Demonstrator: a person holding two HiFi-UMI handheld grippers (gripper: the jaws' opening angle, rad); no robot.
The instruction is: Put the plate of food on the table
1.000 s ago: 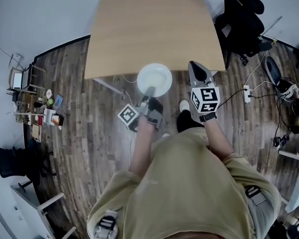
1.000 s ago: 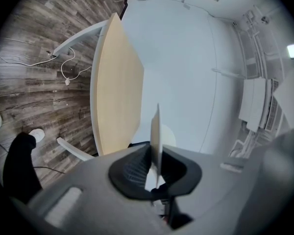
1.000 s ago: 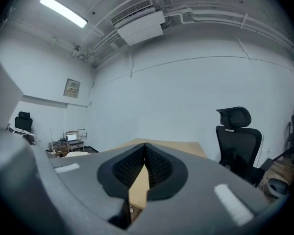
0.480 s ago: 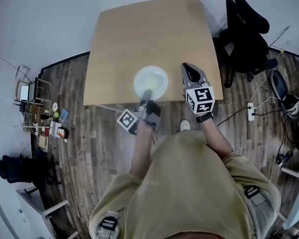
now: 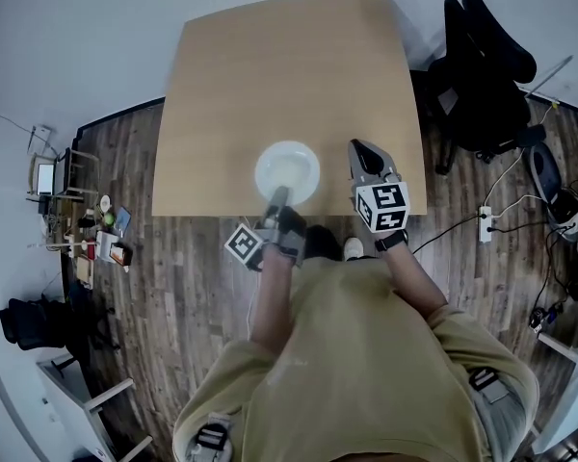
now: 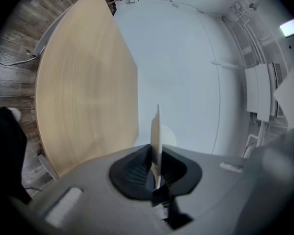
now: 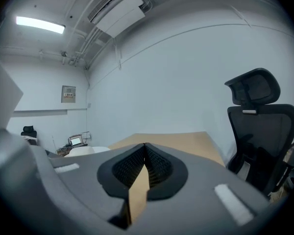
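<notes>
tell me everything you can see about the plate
The plate is round, white and shallow, glossy like ceramic, with a raised rim. It faces up, over the near edge of the table; whether it rests on the table can't be told. The left tongs clamp its near rim, which shows edge-on between the jaws in the left gripper view. Any food on it can't be made out.

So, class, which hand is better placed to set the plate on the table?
Left: the left tongs grip the plate by its rim, above the table. The right tongs are shut and empty.
</notes>
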